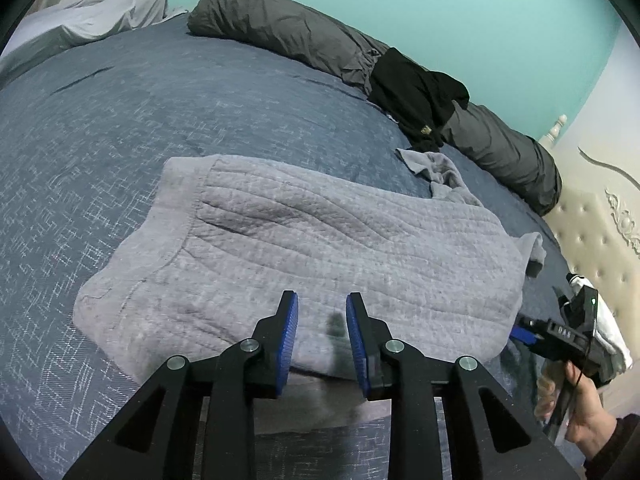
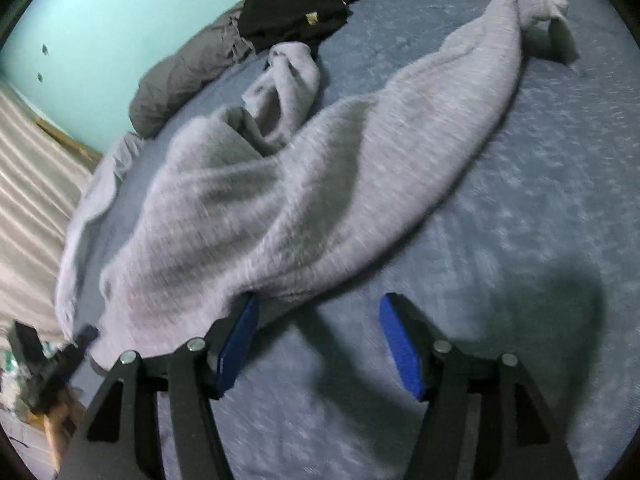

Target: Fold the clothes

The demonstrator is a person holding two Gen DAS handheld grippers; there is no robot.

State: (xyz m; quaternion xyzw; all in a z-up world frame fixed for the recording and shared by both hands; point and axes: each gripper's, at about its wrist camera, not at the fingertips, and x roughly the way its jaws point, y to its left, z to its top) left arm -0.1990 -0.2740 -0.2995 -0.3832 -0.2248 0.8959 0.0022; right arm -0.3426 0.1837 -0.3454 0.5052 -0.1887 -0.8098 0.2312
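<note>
A grey sweatshirt [image 1: 304, 248] lies spread on the blue bedspread [image 1: 100, 140], its body flat and the sleeves bunched at the far right. My left gripper [image 1: 322, 308] is open and empty, just above the garment's near edge. The right gripper shows at the right of the left wrist view [image 1: 520, 330], by the garment's right edge. In the right wrist view, the sweatshirt [image 2: 280, 184] lies rumpled with one sleeve stretched to the far right. My right gripper [image 2: 318, 308] is open wide, its left finger [image 2: 240, 336] touching the garment's near edge.
Dark grey pillows [image 1: 280, 28] line the far side of the bed against a turquoise wall. A black garment [image 1: 420, 100] lies on them; it also shows in the right wrist view [image 2: 296, 8]. A cream tufted headboard [image 1: 592, 216] stands at the right.
</note>
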